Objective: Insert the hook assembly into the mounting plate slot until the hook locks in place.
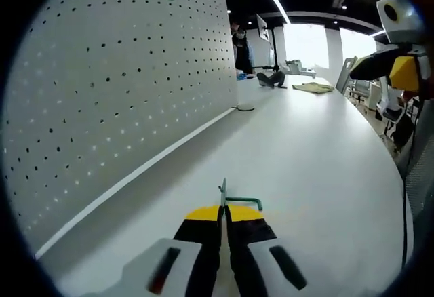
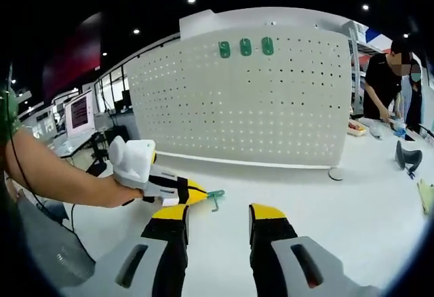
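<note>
Now green hook (image 1: 239, 202) (thin, L-bent wire) pinched by left tongs (image 1: 223, 210).

Nothing readable from where I'm holding these, honestly. The white pegboard (image 2: 251, 100) is just rows of holes, no lettering, and the three green hooks (image 2: 245, 47) along its top edge carry no marks I can make out. The monitor (image 2: 79, 112) off to the side in my right gripper view glows with something on screen, but it's far too small and blurry to read. No brand or number shows on my left gripper (image 1: 223, 214) or right gripper (image 2: 217, 214) either.
</note>
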